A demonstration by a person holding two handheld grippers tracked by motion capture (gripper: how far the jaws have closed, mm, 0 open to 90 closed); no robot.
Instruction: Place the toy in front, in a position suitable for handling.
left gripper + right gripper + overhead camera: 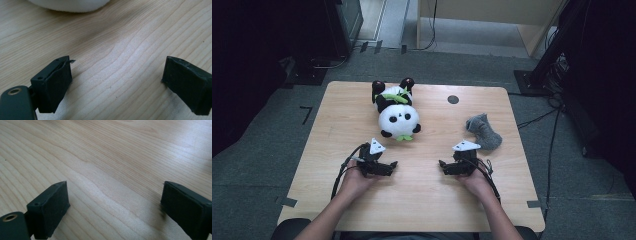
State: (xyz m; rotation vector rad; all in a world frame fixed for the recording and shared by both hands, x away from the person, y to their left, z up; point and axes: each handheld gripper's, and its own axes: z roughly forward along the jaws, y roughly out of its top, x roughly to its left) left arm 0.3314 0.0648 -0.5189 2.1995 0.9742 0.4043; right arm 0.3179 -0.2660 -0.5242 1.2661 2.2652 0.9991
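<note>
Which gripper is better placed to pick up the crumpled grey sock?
Likely the right gripper: it rests open just below the crumpled grey sock, while the left gripper sits below the black-and-white plush panda.

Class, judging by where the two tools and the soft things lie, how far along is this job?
Nothing looks done. The black-and-white plush panda and the crumpled grey cloth lie untouched on the wooden table. In hand: left tool and right tool rest open, holding nothing. All handling is left.

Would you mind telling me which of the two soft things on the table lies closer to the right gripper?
The grey sock, crumpled just beyond the right gripper. The panda plush, black, white and green, lies across the table, nearer the left gripper.
</note>
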